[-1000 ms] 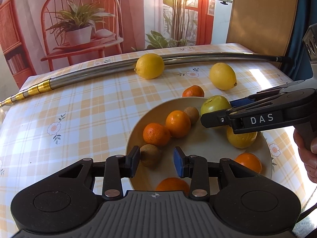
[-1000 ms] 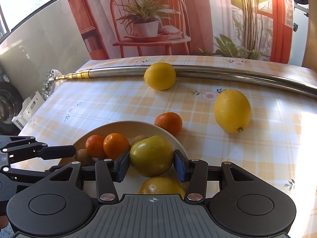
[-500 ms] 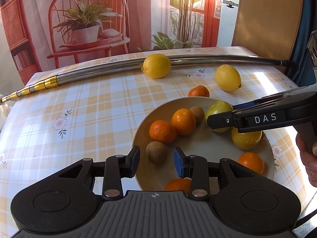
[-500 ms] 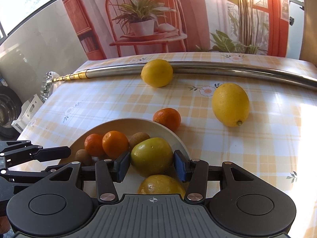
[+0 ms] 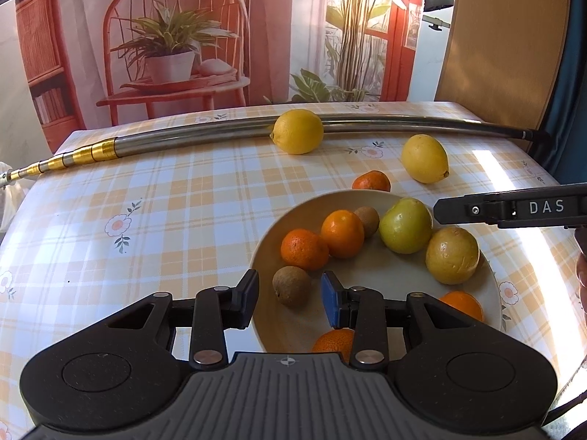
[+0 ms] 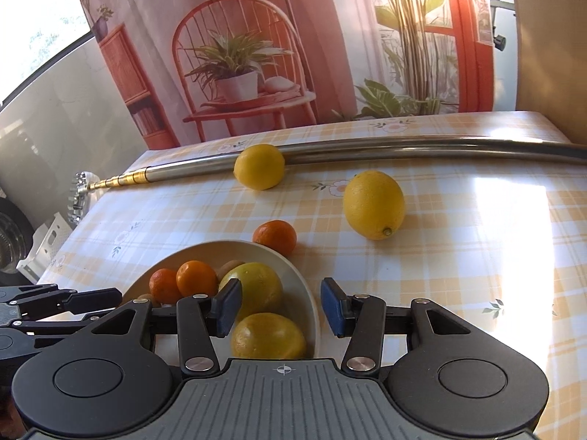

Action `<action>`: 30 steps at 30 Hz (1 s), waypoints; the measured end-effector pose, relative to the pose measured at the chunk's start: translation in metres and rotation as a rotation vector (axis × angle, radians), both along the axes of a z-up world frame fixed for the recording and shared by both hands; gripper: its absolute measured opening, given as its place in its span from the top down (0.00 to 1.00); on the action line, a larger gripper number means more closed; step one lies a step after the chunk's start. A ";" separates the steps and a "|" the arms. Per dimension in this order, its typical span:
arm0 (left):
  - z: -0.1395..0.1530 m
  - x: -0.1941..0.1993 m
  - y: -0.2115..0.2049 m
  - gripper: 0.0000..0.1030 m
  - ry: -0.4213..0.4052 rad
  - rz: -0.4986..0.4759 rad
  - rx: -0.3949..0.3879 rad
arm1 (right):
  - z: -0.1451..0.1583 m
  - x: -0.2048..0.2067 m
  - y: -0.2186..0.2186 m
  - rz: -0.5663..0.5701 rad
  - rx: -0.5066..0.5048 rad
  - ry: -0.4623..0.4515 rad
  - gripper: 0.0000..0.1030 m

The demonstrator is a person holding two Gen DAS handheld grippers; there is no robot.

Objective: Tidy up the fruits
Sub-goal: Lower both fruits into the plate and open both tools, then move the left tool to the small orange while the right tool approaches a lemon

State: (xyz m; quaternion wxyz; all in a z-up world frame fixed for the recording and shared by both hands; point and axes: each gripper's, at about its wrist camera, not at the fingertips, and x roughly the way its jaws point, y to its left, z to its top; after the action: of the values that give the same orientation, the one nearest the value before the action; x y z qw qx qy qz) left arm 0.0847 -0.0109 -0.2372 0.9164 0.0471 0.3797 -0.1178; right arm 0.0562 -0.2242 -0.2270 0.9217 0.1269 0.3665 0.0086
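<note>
On plate: round yellow-green apple, glossy.

The table is covered by a glossy, smooth checked cloth — plastic-coated by its look, with bright glare thrown back where sun falls. A polished metal pole is laid across it, silver along its length and brass-gold at the ringed end. The bowl is finished in a matt, smooth cream glaze. The lemons are seen with pitted, waxy skins, the brown fruit with a dull, rough one. Both grippers are made of matt black plastic — ribbed at the base — with blue pads and small shiny metal pins.
</note>
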 end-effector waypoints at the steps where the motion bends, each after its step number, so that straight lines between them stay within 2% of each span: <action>1: 0.000 0.000 0.000 0.62 0.000 0.001 -0.001 | 0.000 -0.001 -0.003 -0.011 0.001 -0.002 0.56; 14: 0.005 0.006 0.006 0.62 0.006 0.013 -0.003 | 0.000 -0.008 -0.027 -0.090 -0.003 -0.012 0.57; 18: 0.021 0.015 0.013 0.62 -0.011 0.010 -0.036 | 0.009 -0.008 -0.030 -0.095 -0.032 -0.038 0.57; 25: 0.053 0.034 0.022 0.59 -0.072 0.019 -0.037 | 0.026 -0.002 -0.041 -0.113 -0.080 -0.079 0.57; 30: 0.069 0.050 0.017 0.58 -0.080 -0.029 -0.026 | 0.032 0.006 -0.049 -0.126 -0.074 -0.091 0.57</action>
State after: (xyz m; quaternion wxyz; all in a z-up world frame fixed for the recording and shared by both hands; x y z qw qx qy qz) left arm 0.1342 0.0065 -0.1682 0.9295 0.0456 0.3405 -0.1339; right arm 0.0617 -0.2733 -0.1955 0.9402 0.1150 0.3155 -0.0572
